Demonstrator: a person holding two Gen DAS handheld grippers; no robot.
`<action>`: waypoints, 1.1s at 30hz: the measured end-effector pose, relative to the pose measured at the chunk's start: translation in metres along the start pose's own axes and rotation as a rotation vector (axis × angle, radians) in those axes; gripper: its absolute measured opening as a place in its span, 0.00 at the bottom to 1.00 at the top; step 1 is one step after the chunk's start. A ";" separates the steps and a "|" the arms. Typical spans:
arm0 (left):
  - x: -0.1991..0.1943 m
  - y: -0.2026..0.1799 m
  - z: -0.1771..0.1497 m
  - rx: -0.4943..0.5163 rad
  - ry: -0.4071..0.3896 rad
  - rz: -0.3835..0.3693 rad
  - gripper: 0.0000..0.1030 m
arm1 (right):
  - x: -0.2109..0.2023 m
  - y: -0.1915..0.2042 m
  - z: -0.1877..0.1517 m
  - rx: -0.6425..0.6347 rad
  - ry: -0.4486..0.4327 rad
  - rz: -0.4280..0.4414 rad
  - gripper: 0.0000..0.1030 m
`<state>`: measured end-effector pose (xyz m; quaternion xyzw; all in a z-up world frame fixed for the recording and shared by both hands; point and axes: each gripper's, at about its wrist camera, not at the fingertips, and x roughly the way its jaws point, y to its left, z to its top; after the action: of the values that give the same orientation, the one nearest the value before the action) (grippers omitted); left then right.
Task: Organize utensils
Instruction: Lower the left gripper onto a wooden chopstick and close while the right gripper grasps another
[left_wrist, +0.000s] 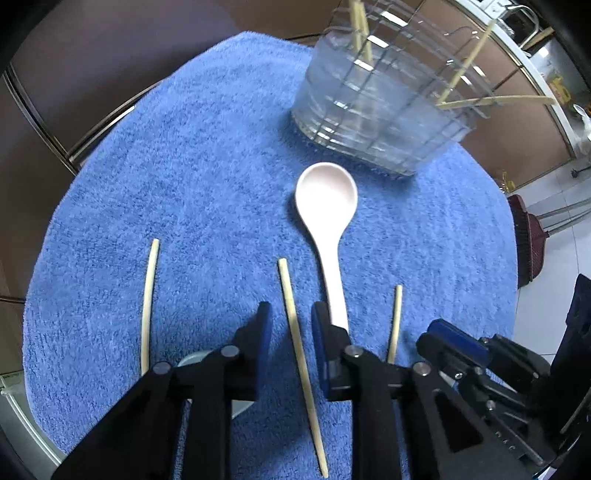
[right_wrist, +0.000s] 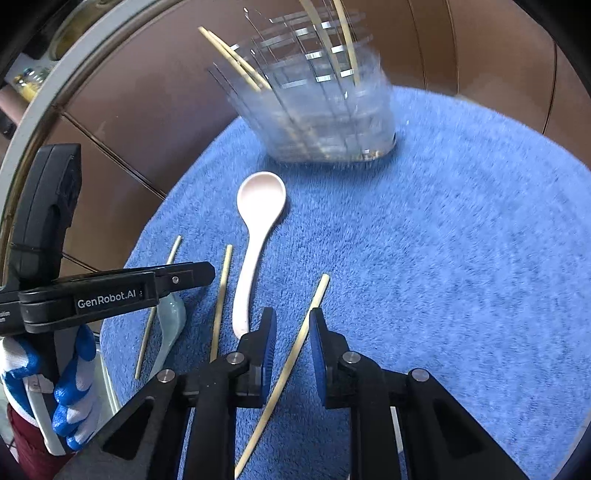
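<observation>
Left tongs (left_wrist: 290, 314) and right tongs (right_wrist: 292, 319): each was found narrowly spread, astride its own chopstick (left_wrist: 295, 332) (right_wrist: 295, 350), lengthwise between unpinching pads.

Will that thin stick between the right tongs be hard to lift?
Probably light: the chopstick is thin and looks wooden. It lies flat in the towel's pile, so the tongs may struggle to get under it. Gripped near one end, it could pivot.
</observation>
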<state>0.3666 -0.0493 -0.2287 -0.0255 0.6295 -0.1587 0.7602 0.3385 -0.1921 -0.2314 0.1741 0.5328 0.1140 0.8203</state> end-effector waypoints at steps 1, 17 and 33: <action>0.003 0.001 0.001 -0.004 0.006 0.001 0.17 | 0.003 0.000 0.002 0.001 0.008 -0.002 0.16; 0.030 -0.006 0.010 -0.011 0.055 0.071 0.11 | 0.043 0.008 0.014 -0.024 0.112 -0.110 0.09; 0.038 -0.020 0.003 -0.043 0.020 0.089 0.05 | 0.043 0.007 0.012 0.000 0.100 -0.073 0.06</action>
<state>0.3713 -0.0793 -0.2591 -0.0121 0.6407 -0.1116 0.7595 0.3671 -0.1716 -0.2598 0.1486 0.5790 0.0928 0.7963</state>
